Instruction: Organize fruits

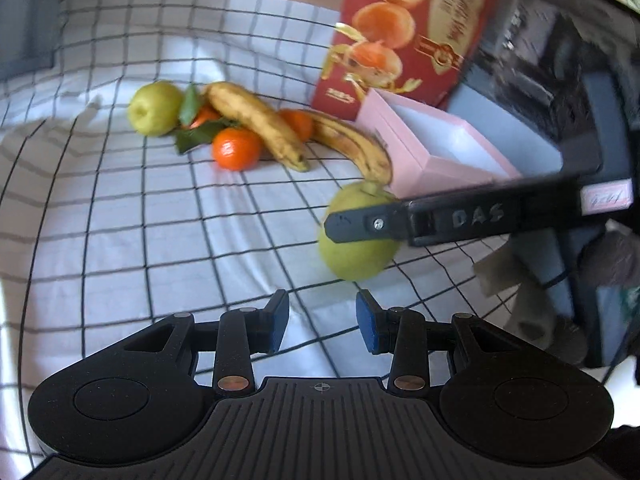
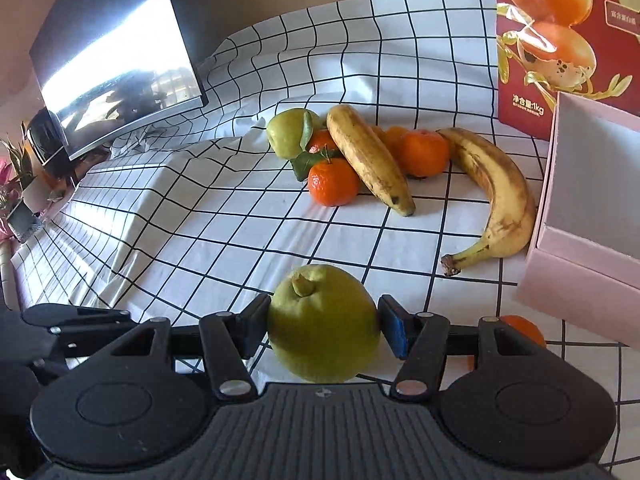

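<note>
My right gripper [image 2: 324, 330] is shut on a green pear [image 2: 324, 328], its blue pads pressed on both sides; the pear also shows in the left wrist view [image 1: 354, 256] under the right gripper's finger [image 1: 400, 222]. My left gripper [image 1: 322, 322] is open and empty above the cloth, just in front of that pear. A fruit pile lies further back: a second green pear [image 2: 286, 132], two bananas [image 2: 370, 156] [image 2: 496, 196] and several tangerines [image 2: 334, 182]. An open pink box [image 2: 576, 248] stands to the right.
A red fruit carton [image 2: 560, 32] stands behind the pink box. A dark monitor [image 2: 116, 52] stands at the back left on the checked cloth [image 2: 224, 216]. Another tangerine [image 2: 524, 328] lies by my right gripper. Potted plants [image 2: 16, 184] are at the far left.
</note>
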{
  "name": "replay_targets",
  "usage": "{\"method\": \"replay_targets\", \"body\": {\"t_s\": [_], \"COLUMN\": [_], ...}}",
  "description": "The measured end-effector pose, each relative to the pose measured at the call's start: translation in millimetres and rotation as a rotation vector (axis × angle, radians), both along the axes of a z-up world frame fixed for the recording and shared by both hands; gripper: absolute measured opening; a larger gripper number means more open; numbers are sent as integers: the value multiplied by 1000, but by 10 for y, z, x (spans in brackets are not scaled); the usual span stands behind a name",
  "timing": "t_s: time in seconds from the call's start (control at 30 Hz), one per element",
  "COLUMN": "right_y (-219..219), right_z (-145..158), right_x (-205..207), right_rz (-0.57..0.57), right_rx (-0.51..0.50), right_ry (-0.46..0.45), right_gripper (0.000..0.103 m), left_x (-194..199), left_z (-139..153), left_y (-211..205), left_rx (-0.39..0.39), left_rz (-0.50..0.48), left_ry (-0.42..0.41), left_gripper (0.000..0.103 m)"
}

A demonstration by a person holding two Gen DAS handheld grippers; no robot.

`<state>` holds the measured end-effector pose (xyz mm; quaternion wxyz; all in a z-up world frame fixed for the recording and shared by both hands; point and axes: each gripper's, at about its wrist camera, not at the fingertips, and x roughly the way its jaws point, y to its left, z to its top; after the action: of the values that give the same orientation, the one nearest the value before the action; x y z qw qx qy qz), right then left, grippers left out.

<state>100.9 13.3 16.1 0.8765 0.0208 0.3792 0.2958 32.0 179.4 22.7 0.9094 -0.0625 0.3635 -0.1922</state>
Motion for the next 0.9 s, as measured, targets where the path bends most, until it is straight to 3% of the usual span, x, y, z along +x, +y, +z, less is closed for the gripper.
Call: {"method": "replay_targets", "body": {"t_s": [0.1,0.17,0.3,0.37,0.47,0.57,0.73,0.9], "right_y": [-120,-225,-474,-606,-734,-835,-878,-827], "right_z": [197,344,507,521,484,434,339,281], "right_x": [-128,-245,-372,-376,-365,-352,-401,-446], "right_rz": [21,21,-36,-82,-143,-182,-200,-170], "right_rx": [-1,-36,-125,-164,-218,-238,-256,-271], "right_ry": [-48,-109,-177,-179,-169,-152,-141,-142], "right_gripper": [62,73,76,76,76,76,76,76], "left_x": [26,85,253,330,407,443,479,484], "left_z": [80,138,212,220,222,247,301,241], "left_y": [-95,-138,-193,-232,-309,-397,-527,-646], "left_rx": [28,40,1,-20,0,26,57,98], "left_rz": [-14,-7,-22,-38,-48,-50,-98,-172], "left_ry": [-41,-65,-51,-30,-20,-19,-32,25], "left_gripper": [41,41,41,41,47,46,46,46]}}
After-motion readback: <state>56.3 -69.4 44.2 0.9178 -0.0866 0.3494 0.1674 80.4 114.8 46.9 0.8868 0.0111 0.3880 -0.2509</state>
